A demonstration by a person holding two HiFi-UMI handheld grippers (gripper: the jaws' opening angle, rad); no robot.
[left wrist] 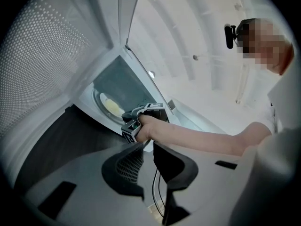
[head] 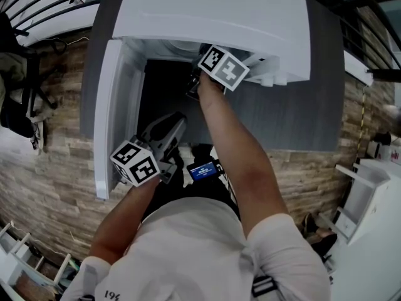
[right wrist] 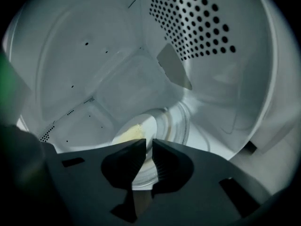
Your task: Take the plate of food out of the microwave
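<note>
Right gripper view: the right gripper (right wrist: 147,147) has its jaws pinched on the rim of the round white plate of yellow food (right wrist: 133,133). The left gripper (left wrist: 148,149) has its jaws nearly together, holding nothing.

Microwave (head: 213,17) casing smooth, glossy white; wall (head: 56,162) rough stone.

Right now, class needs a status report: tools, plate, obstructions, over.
Right tool inside microwave, shut on plate rim. Left tool shut, empty, outside. Door open, nothing blocking.

Inside the white microwave (head: 213,17), a plate (right wrist: 146,122) of pale yellow food (right wrist: 128,135) is carried on the glass turntable (right wrist: 178,122), which is set on the cavity floor (right wrist: 84,121).
</note>
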